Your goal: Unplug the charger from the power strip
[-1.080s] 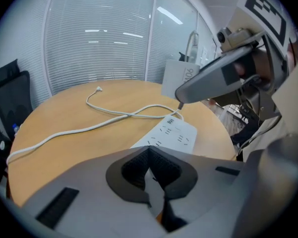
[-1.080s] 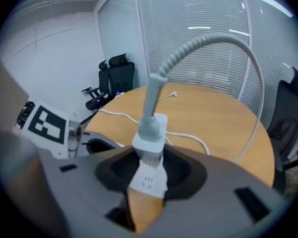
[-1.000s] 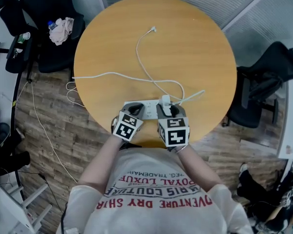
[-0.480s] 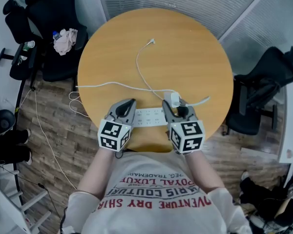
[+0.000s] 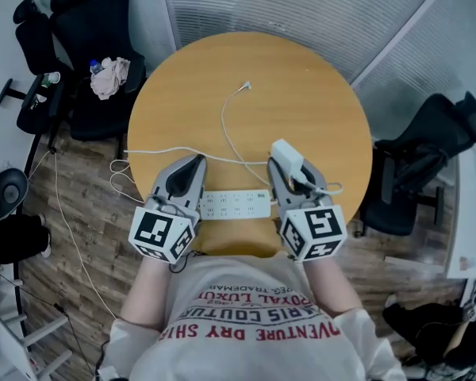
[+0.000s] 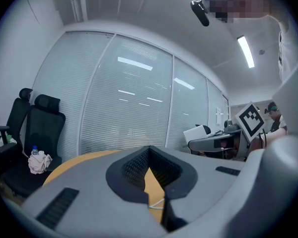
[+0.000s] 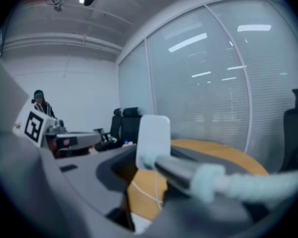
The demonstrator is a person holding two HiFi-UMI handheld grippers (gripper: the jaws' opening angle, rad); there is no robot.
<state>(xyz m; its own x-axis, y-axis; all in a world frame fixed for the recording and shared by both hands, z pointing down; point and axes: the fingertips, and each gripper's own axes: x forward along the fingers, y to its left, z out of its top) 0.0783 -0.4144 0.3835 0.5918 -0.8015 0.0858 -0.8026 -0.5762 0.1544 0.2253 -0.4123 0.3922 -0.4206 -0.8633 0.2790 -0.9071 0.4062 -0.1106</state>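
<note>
The left hand-held gripper (image 5: 191,162) is nearest, its jaws all but together on nothing and held above the bench beside the strip; the right hand-held gripper (image 5: 295,173) has its wide-set jaws closing on the small white block-shaped charger (image 5: 286,155), which is out of its socket and held up just right of the long white plastic power strip (image 5: 234,205); that strip lies unheld near the front edge of the round orange wooden bench (image 5: 301,78), between the two grippers; the thin white charging cable (image 5: 225,121) trails from the charger across the bench to its loose plug farther off. The likely trouble is the cable: if the charger is carried off quickly, the slack could drag over the free strip and nudge it toward the edge; the smooth charger could also twist in the pads under the cable's pull. A second ago both grippers were down on the strip with the charger plugged in; now both are raised and the charger is free.
</note>
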